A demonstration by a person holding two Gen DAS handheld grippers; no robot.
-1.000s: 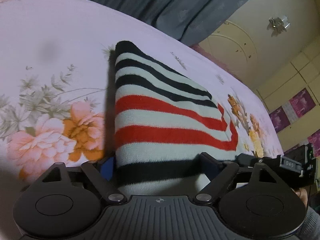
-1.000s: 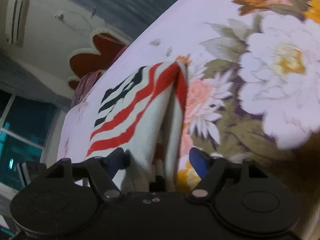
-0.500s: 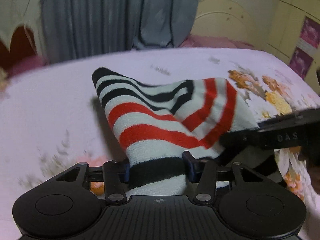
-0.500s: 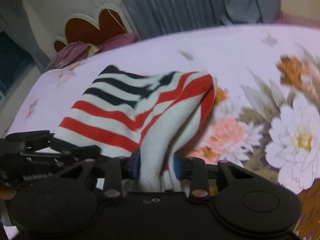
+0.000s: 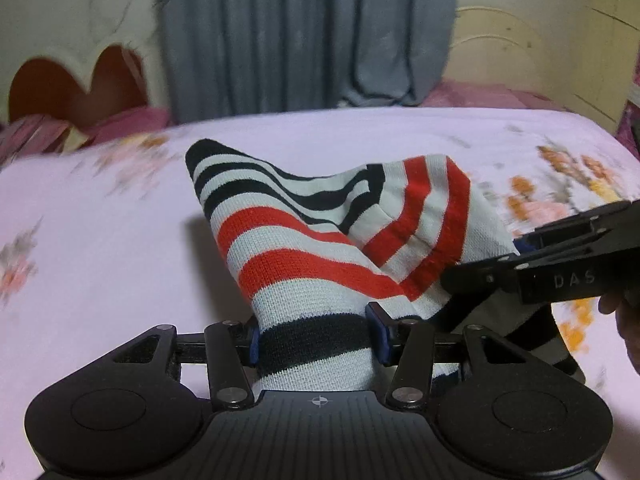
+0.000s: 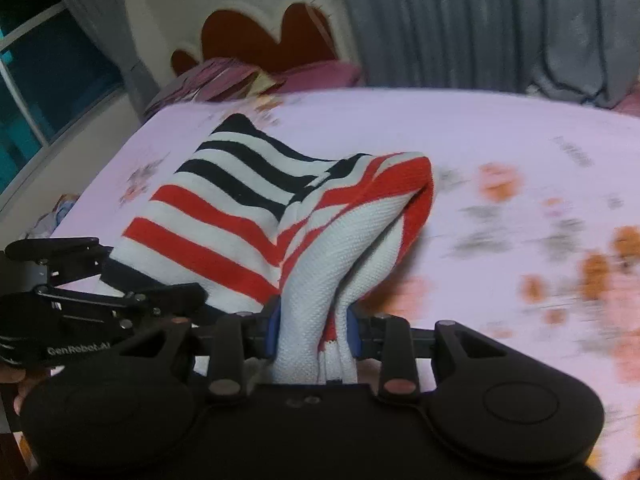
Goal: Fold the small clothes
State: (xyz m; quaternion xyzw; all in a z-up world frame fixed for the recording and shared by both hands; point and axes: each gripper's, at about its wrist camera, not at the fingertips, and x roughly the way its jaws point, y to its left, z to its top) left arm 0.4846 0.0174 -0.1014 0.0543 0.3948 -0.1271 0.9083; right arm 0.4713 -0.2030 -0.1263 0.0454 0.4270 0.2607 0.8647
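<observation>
Striped knit garment (image 5: 320, 248) sits pinched in both your claws: your left gripper (image 5: 316, 338) clamps its black band, though those jaws are easing apart. Your right gripper (image 6: 314, 330) squeezes a bunched white fold, the rest draped ahead onto the floral bedsheet (image 5: 100, 240).

Striped garment (image 5: 304, 256) of soft ribbed knit, its inside (image 6: 320, 280) a rougher white weave, matt black plastic gripper bodies (image 5: 320, 432), smooth floral cotton bedsheet (image 5: 100, 264), heavy matt grey curtain (image 5: 304, 32)

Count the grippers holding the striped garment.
2. The left gripper pinches the striped garment at its near black band; the right gripper clamps a bunched white fold beside it. Nothing else grips it.
</observation>
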